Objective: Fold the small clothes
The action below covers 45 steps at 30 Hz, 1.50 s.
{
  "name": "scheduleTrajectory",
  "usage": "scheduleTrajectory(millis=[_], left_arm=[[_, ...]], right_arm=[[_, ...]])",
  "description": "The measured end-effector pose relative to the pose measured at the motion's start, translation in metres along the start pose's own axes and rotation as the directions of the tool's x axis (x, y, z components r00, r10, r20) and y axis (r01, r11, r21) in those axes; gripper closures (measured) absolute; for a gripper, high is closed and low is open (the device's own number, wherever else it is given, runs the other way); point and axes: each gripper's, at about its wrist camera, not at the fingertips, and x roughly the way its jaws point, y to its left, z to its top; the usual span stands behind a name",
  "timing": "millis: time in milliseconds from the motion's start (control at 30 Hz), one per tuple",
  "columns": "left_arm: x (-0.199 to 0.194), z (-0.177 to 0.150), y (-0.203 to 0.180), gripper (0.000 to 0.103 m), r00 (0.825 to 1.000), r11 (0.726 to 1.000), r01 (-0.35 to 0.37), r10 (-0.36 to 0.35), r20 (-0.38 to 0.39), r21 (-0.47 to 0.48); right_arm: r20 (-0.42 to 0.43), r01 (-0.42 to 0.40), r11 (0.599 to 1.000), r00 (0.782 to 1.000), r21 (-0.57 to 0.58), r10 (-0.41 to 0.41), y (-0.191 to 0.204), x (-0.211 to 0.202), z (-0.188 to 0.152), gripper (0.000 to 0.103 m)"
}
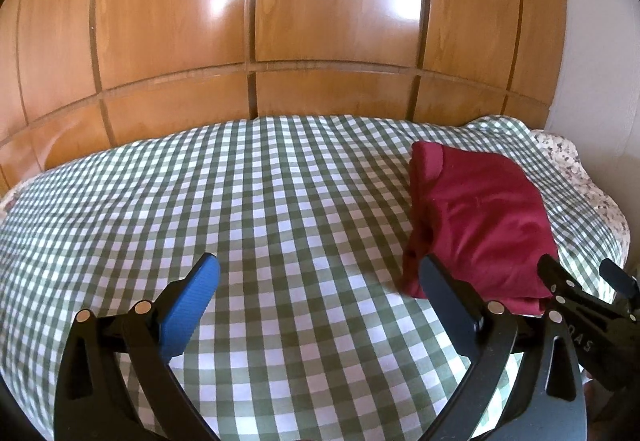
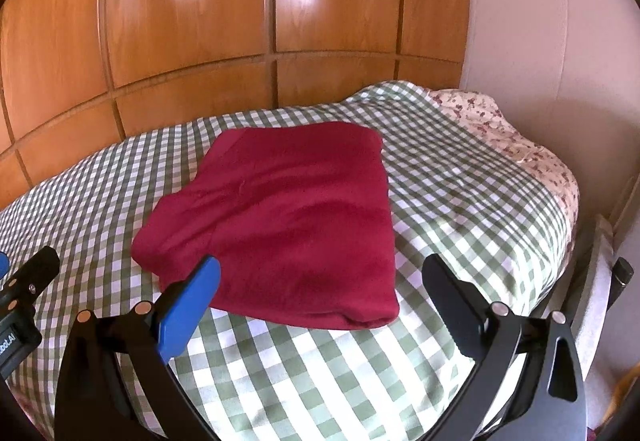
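A dark red garment (image 2: 288,217) lies folded into a thick rectangle on the green-and-white checked bed cover (image 2: 460,201). In the left wrist view the same garment (image 1: 480,217) sits to the right, partly behind that gripper's black right finger. My left gripper (image 1: 316,277) stands wide open over bare checked cloth, left of the garment, holding nothing. My right gripper (image 2: 320,277) is wide open too, hovering at the garment's near edge; its blue left finger overlaps the fabric in the picture, and the jaws grip nothing. The right gripper's fingertips (image 1: 556,273) also show at the lower right of the left wrist view.
A glossy wooden wardrobe (image 1: 320,21) rises right behind the bed. A floral sheet or pillow (image 2: 500,129) peeks out at the bed's far right corner by a pale wall (image 2: 540,21). The left gripper's black body (image 2: 24,293) shows at the left edge.
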Motion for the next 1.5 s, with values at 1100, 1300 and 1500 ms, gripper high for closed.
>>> scheduleTrajectory(millis=[1100, 1300, 1500], left_arm=[[-0.009, -0.001, -0.004, 0.004, 1.000, 1.000, 0.011, -0.011, 0.017, -0.008], [-0.011, -0.001, -0.003, 0.004, 1.000, 1.000, 0.020, -0.020, 0.023, -0.015], [-0.008, -0.001, 0.002, 0.004, 1.000, 0.999, 0.017, -0.016, 0.012, -0.029]], right_arm=[[0.010, -0.014, 1.000, 1.000, -0.002, 0.014, 0.005, -0.006, -0.004, 0.002], [0.005, -0.016, 1.000, 1.000, -0.003, 0.016, 0.006, -0.005, -0.005, 0.002], [-0.005, -0.023, 1.000, 1.000, -0.010, 0.023, 0.008, -0.003, -0.006, 0.002]])
